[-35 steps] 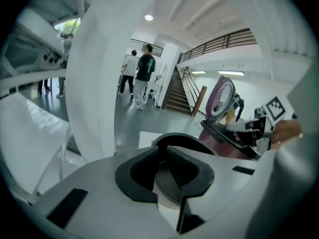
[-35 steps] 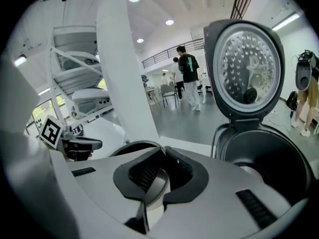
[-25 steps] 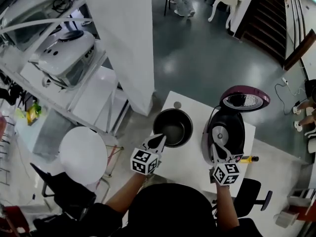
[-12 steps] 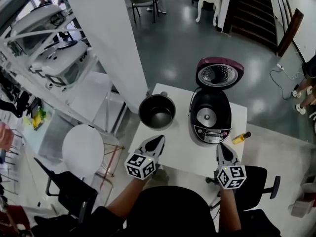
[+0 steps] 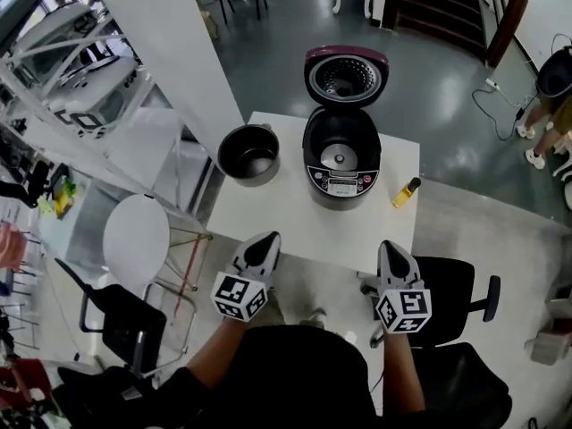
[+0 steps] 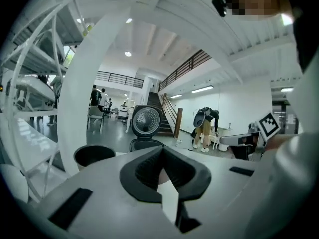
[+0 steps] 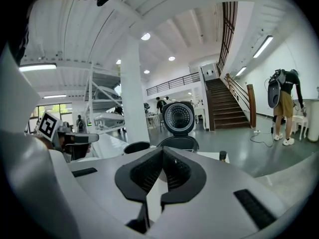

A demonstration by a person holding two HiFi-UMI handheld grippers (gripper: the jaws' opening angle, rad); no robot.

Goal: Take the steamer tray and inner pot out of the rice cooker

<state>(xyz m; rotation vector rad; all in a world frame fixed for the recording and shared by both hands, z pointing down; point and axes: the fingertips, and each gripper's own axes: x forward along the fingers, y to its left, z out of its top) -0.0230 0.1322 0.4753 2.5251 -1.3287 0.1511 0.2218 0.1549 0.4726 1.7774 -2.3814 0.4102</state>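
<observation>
maroon rice cooker (image 5: 336, 182), seemingly black inner pot (image 5: 249, 155)

Head view overhead, gripper views low (sharing rice cooker (image 5: 338, 181))

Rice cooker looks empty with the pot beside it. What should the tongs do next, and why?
Probably just rest. The pot already stands on the table left of the open rice cooker, and the left tongs and right tongs are shut, empty and at its near edge. I can't see a steamer tray.

Jaws: we see our left gripper (image 6: 162, 153) closed on nothing.
Ahead: dark round metal pot (image 6: 94, 155) left of open-lidded black rice cooker (image 6: 145, 126).
</observation>
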